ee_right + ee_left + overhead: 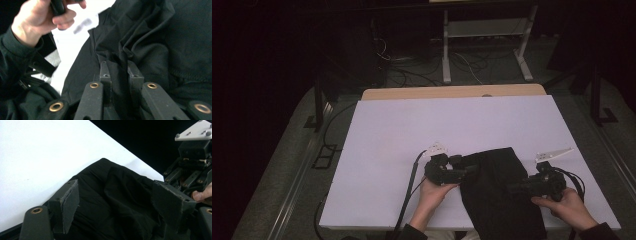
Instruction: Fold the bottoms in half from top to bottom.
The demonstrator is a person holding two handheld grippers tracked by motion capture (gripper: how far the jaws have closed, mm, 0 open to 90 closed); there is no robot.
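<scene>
Folding looks barely begun: the black garment (499, 192) lies bunched at the near edge of the white worktop (422, 125). My right gripper (119, 71) pinches a fold of it between nearly closed fingers, while my left gripper (117, 202) straddles the cloth's other side with fingers wide apart, gripping nothing.

The high view is dim overall: the white table (452, 125) is the one lit surface, with a faint violet cast, while the room behind it sinks into near black. The black cloth (497, 195) shows almost no folds there. In the left gripper view the tabletop glares flat white. The right gripper view is soft, and the hand (42, 20) looks blurred, perhaps from motion.
</scene>
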